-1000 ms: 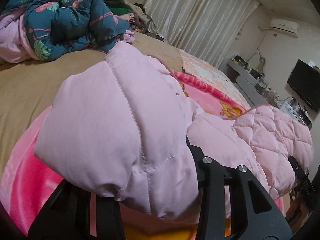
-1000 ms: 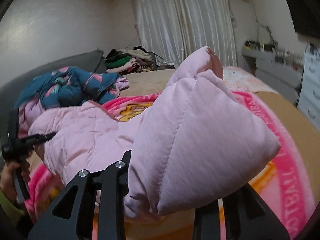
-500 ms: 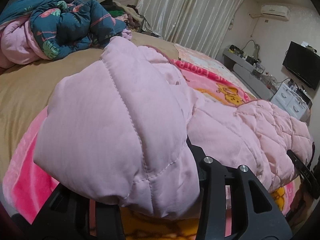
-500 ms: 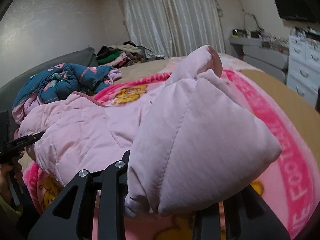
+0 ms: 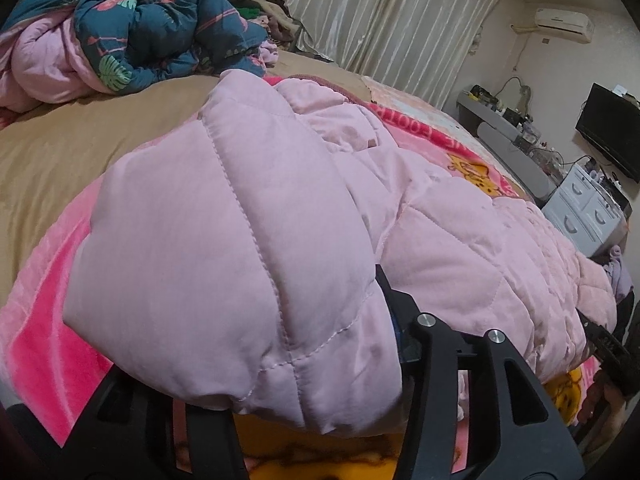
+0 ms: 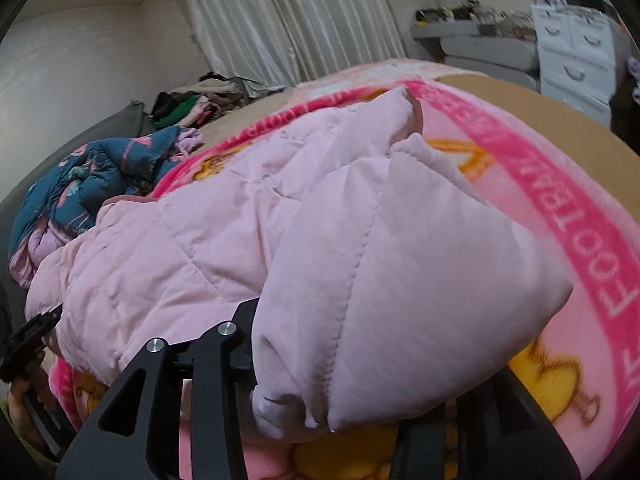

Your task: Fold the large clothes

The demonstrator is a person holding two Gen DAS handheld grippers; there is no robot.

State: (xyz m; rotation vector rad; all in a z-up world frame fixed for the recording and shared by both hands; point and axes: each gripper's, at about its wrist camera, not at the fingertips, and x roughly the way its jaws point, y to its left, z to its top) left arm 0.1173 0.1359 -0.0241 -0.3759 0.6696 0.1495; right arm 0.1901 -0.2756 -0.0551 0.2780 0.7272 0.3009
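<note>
1. The left gripper (image 5: 280, 360) and right gripper (image 6: 360, 380) each have a puffy corner of the pale pink quilted jacket (image 5: 460, 240) between jaws that have just been opening; whether the pads still press it cannot be told.
2. The jacket lies on a bright pink fleece blanket (image 6: 560, 208) lettered "FOOTBALL".
3. Beyond, a teal floral duvet (image 5: 160, 32) sits on the tan bedsheet (image 5: 80, 140).
</note>
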